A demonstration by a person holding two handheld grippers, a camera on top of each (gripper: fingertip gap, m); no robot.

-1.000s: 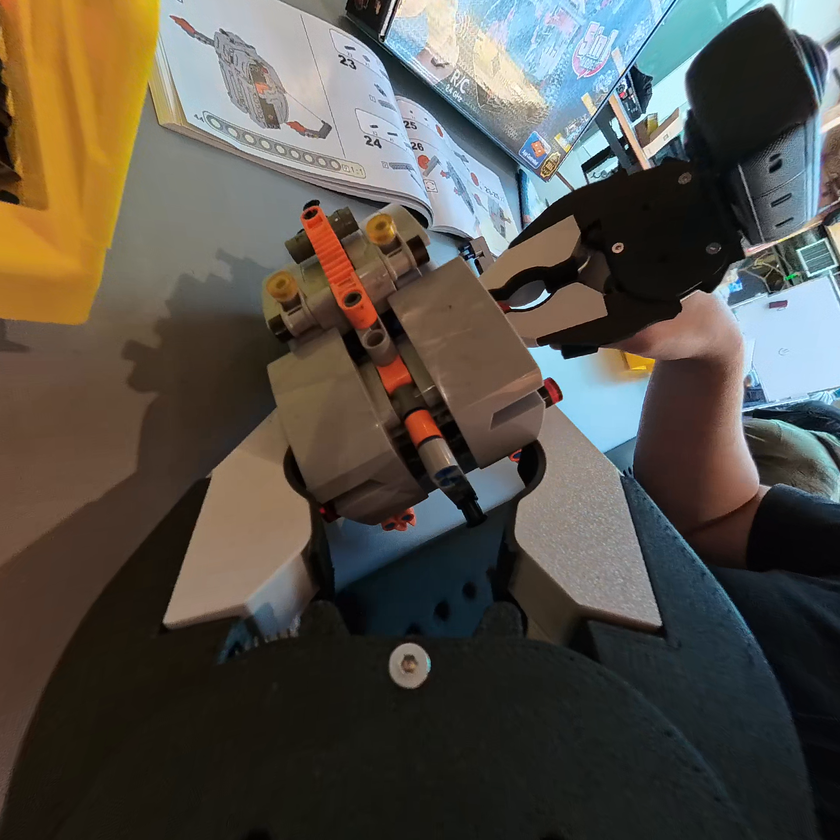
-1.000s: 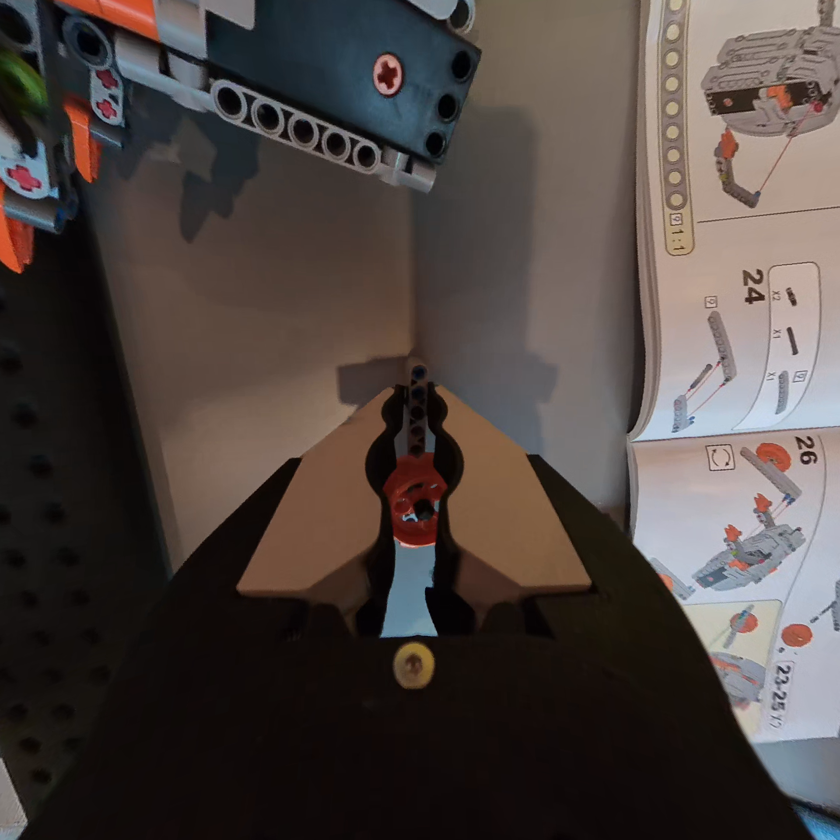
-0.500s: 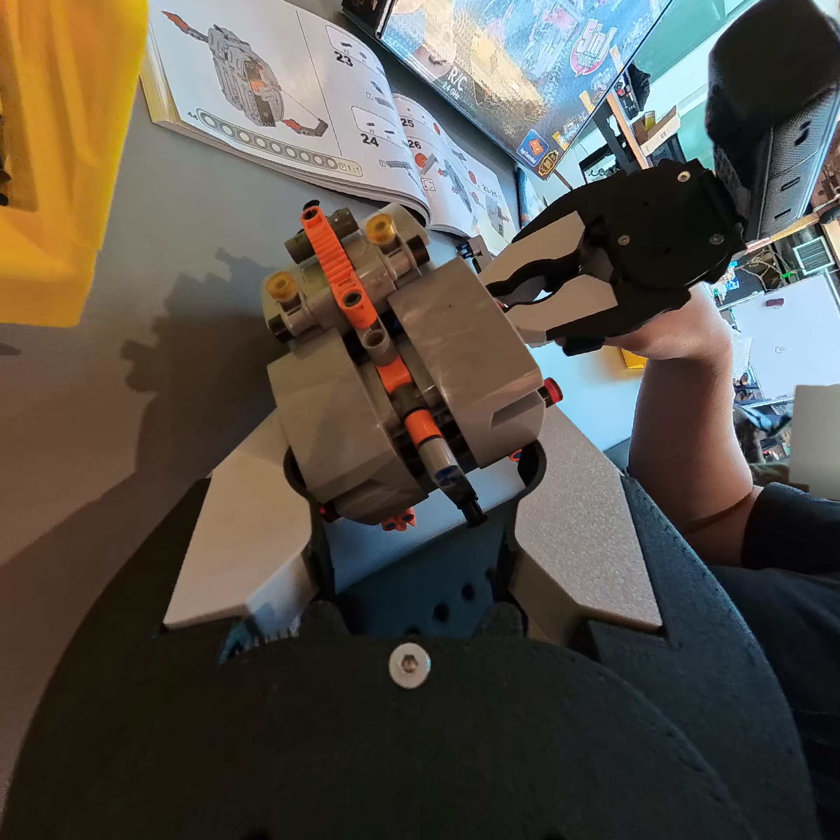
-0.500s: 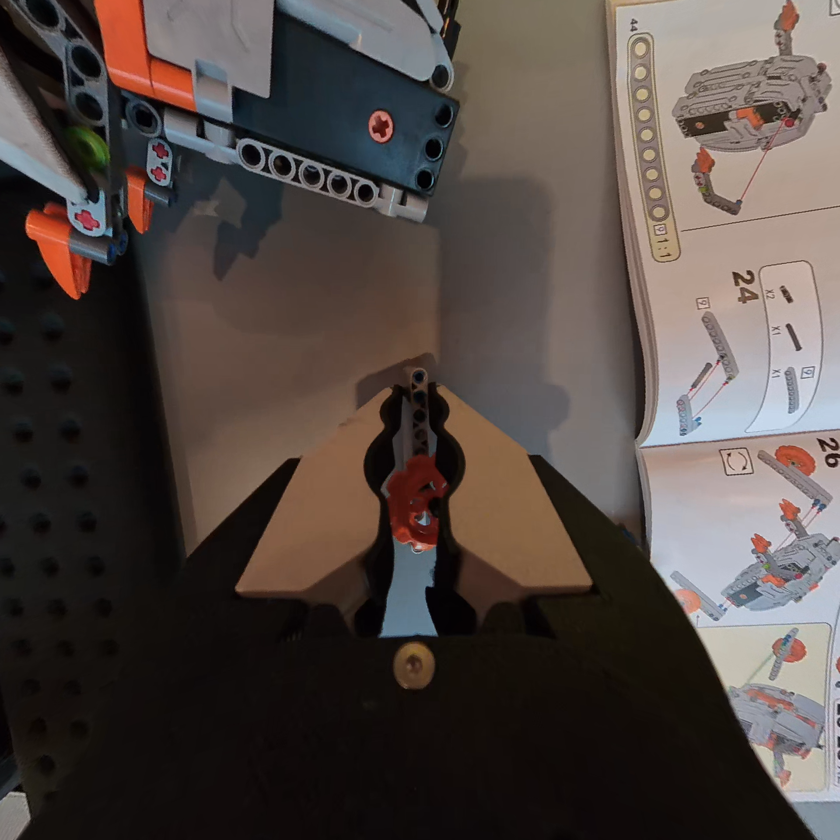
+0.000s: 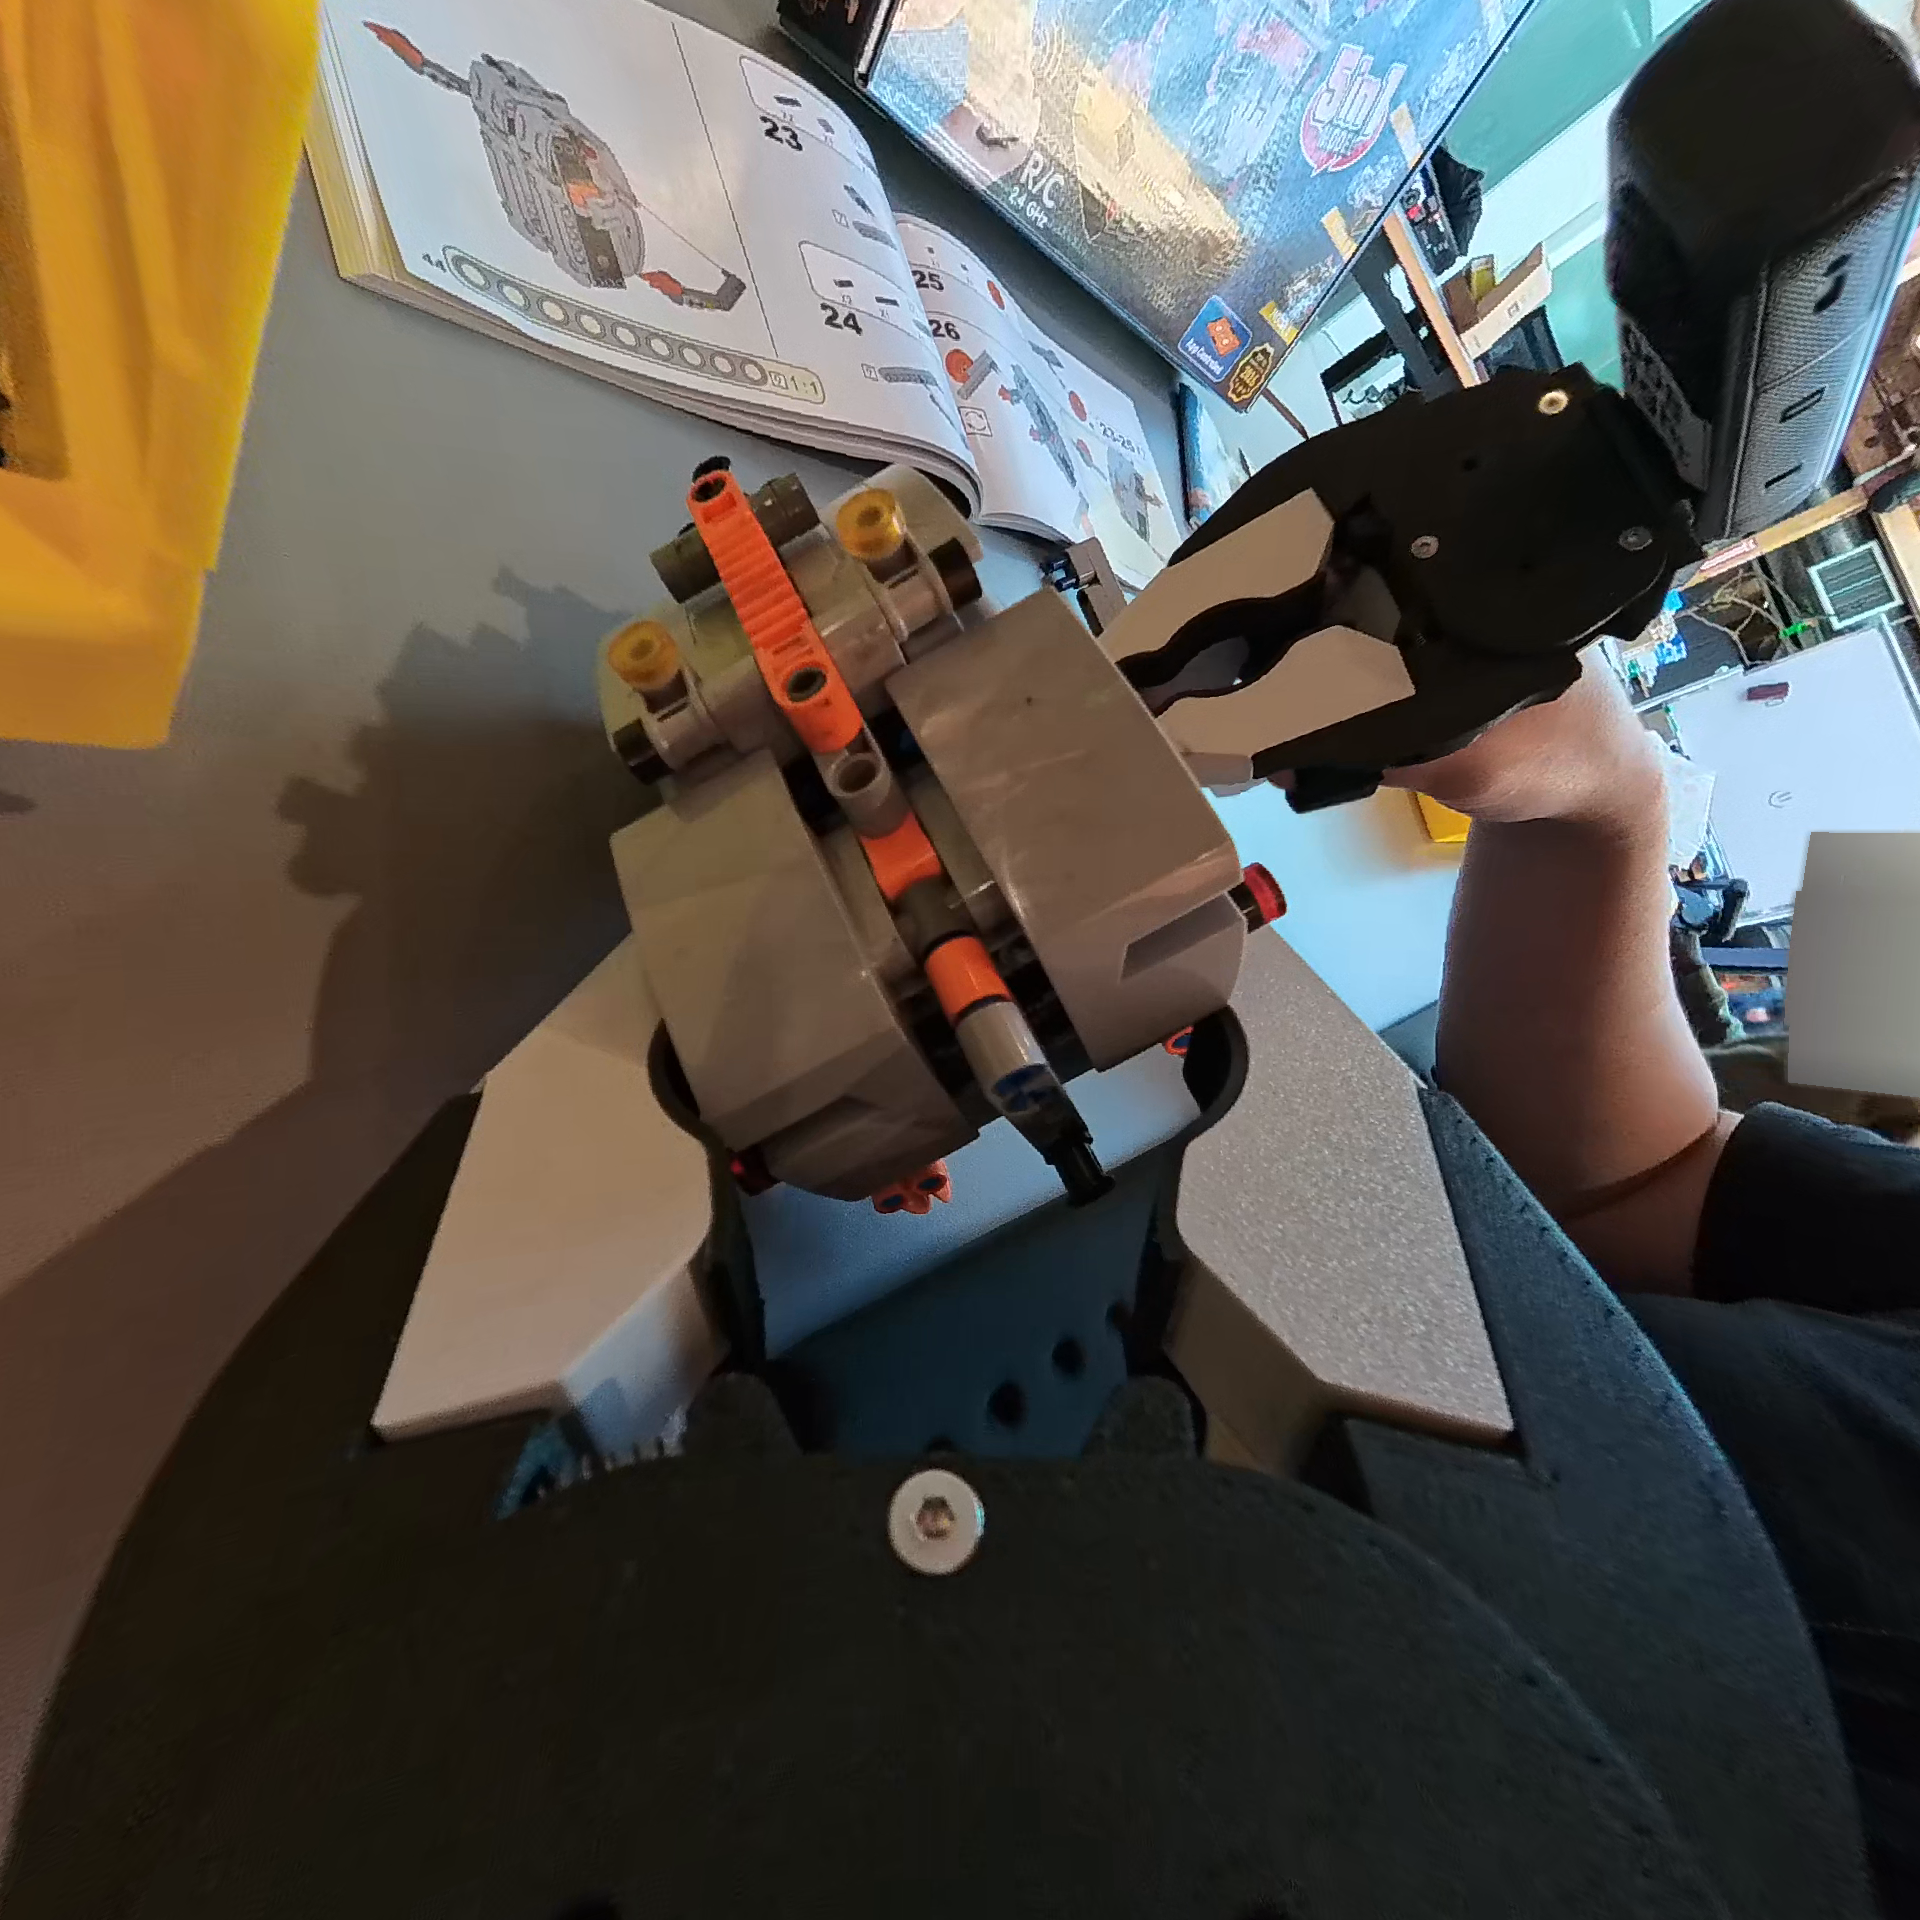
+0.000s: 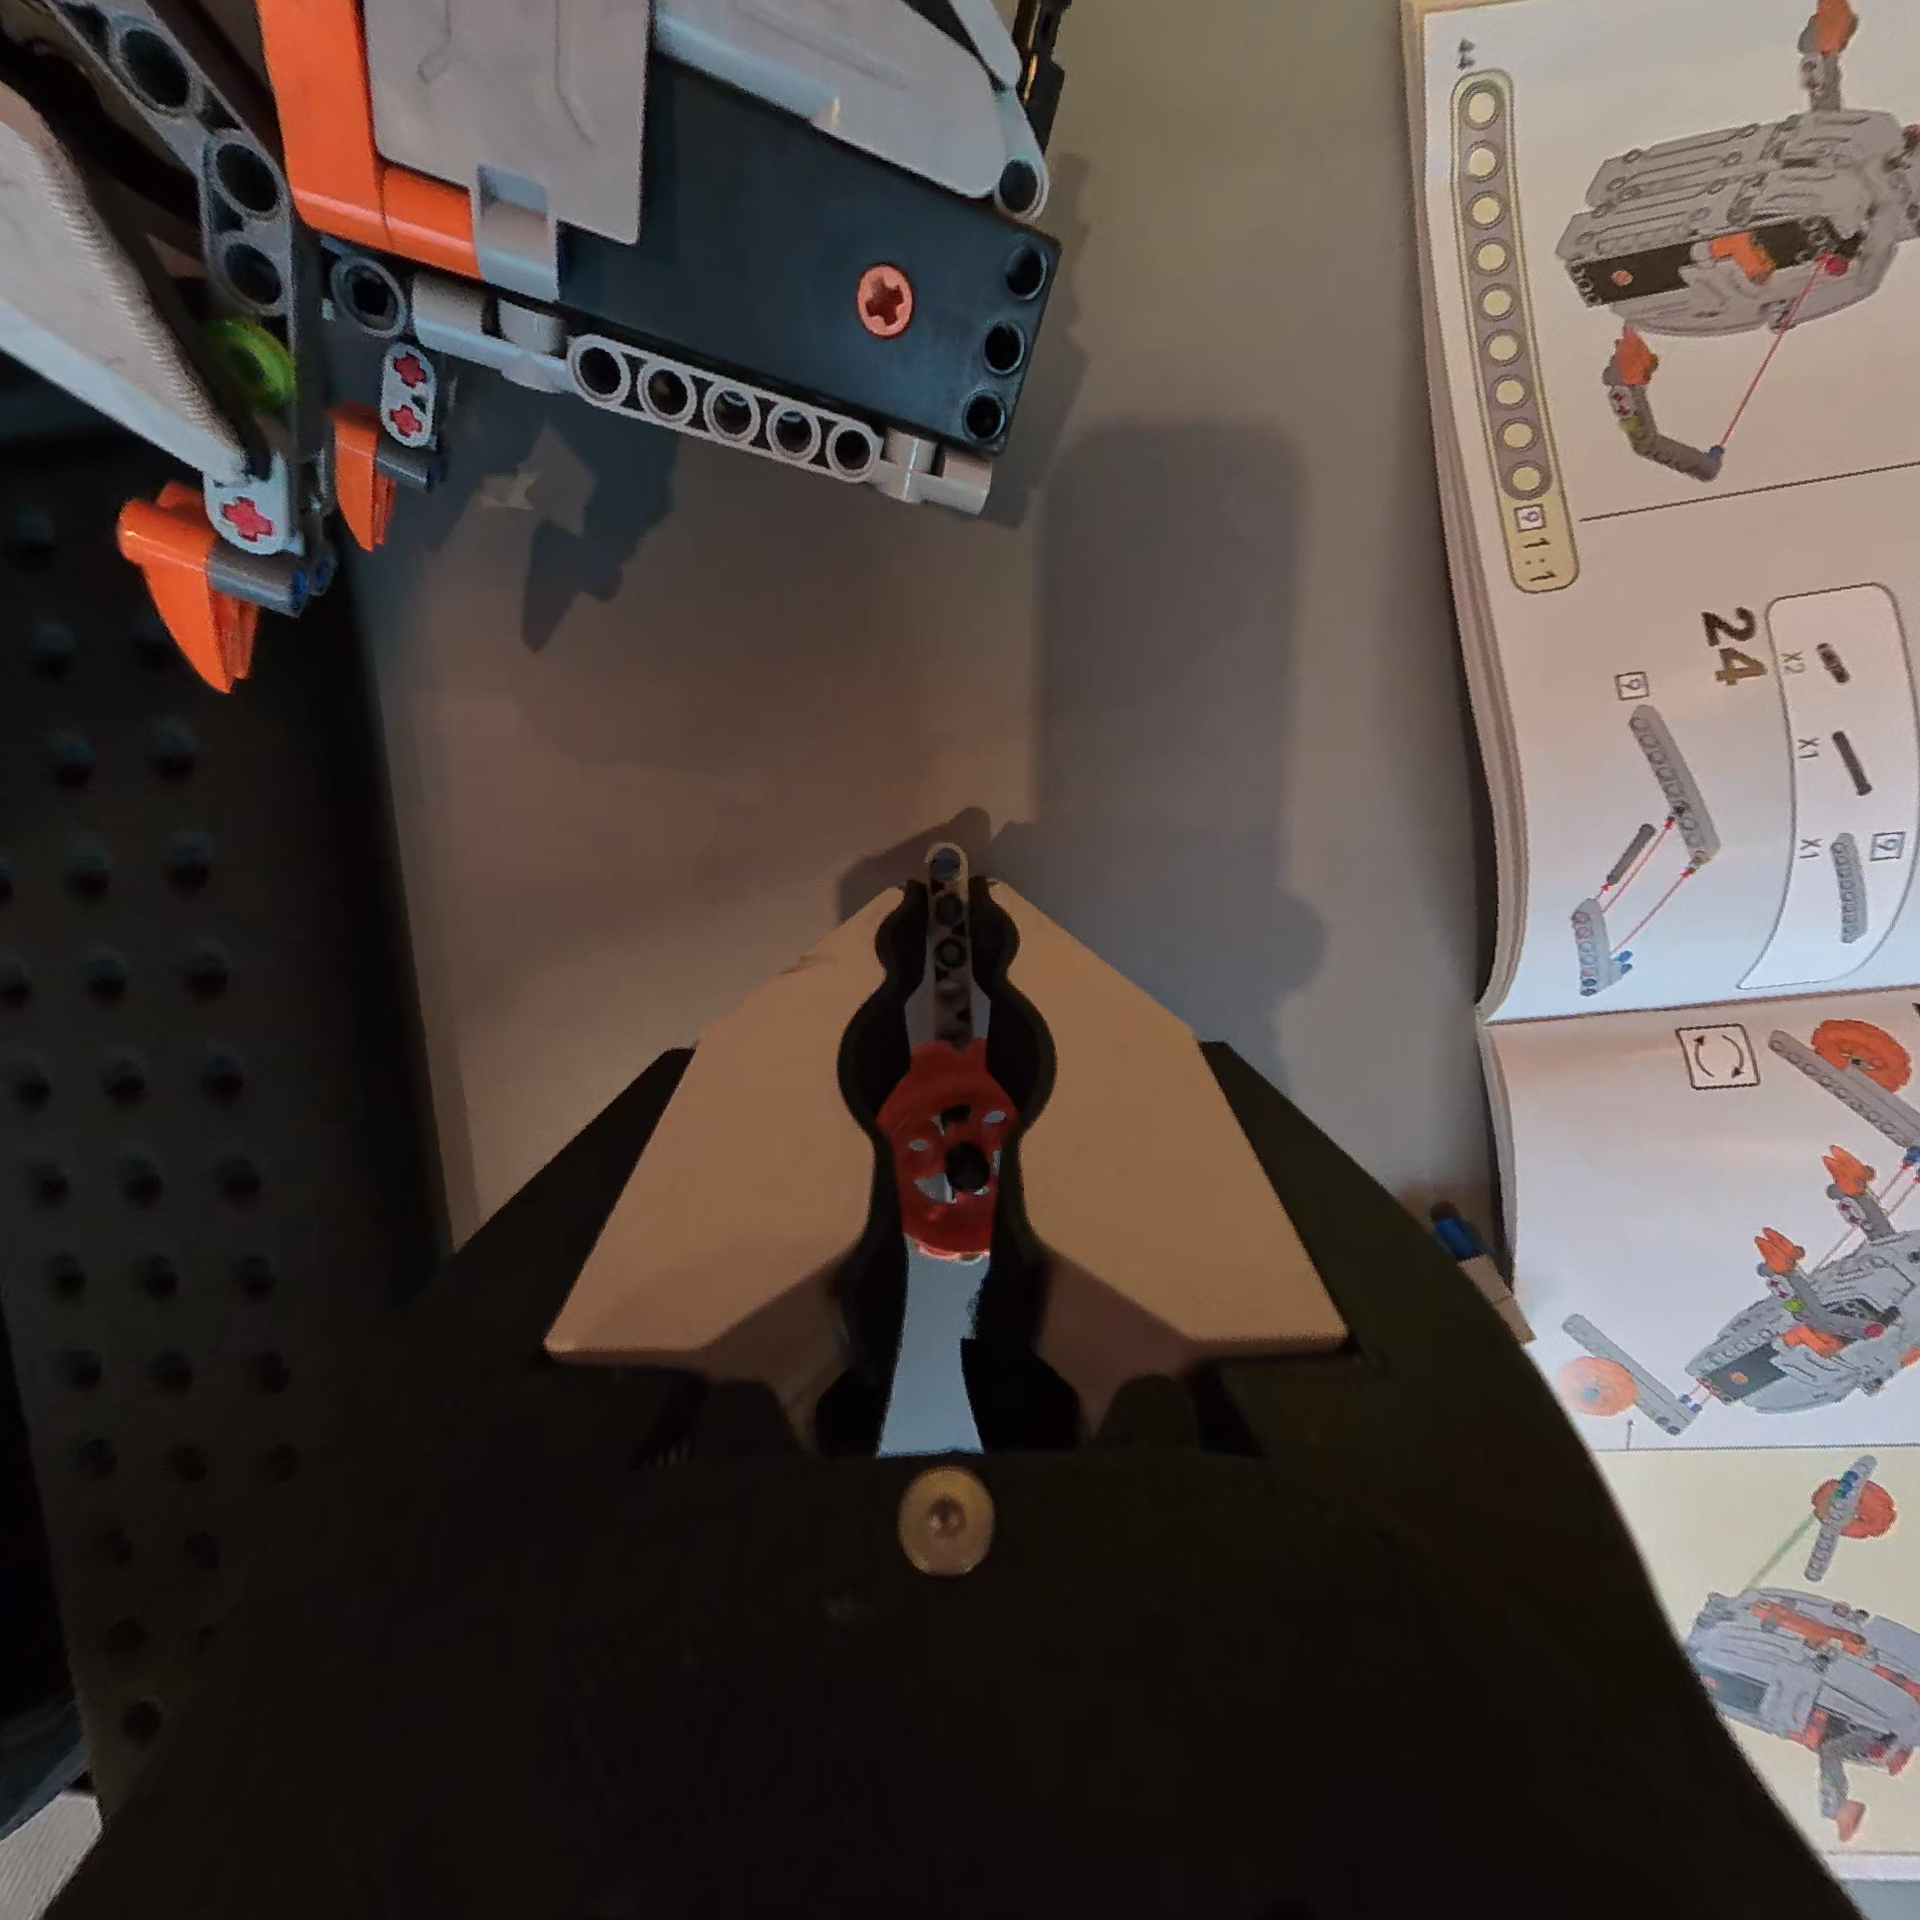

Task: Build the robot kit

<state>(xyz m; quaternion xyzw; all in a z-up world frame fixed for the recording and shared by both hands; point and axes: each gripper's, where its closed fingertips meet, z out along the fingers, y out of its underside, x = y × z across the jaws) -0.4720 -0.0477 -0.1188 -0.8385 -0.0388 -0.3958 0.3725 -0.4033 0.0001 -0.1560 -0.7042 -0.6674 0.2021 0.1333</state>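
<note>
My left gripper [image 5: 935, 1049] is shut on a grey and orange brick model [image 5: 914, 862] and holds it above the grey table. My right gripper [image 5: 1153, 675] hangs just right of the model's grey shell, its tips close to it or touching. In the right wrist view the right gripper [image 6: 951, 894] is shut on a thin grey holed beam [image 6: 948, 935] with a red disc [image 6: 943, 1148] on it. The model [image 6: 727, 260] fills that view's upper left, showing its black block and a grey holed beam.
An open instruction booklet [image 5: 675, 208] lies behind the model and shows at the right of the right wrist view [image 6: 1714, 623]. A yellow bin [image 5: 104, 364] stands at the left, a picture box [image 5: 1143, 156] at the back. A black studded plate [image 6: 156, 1039] lies left. A person's forearm [image 5: 1558, 935] holds the right gripper. There is about 10 cm between the tips of the two grippers.
My right gripper has moved closer to the model with the beam in it; the model now looms larger and lower in the right wrist view. The left gripper keeps its hold.
</note>
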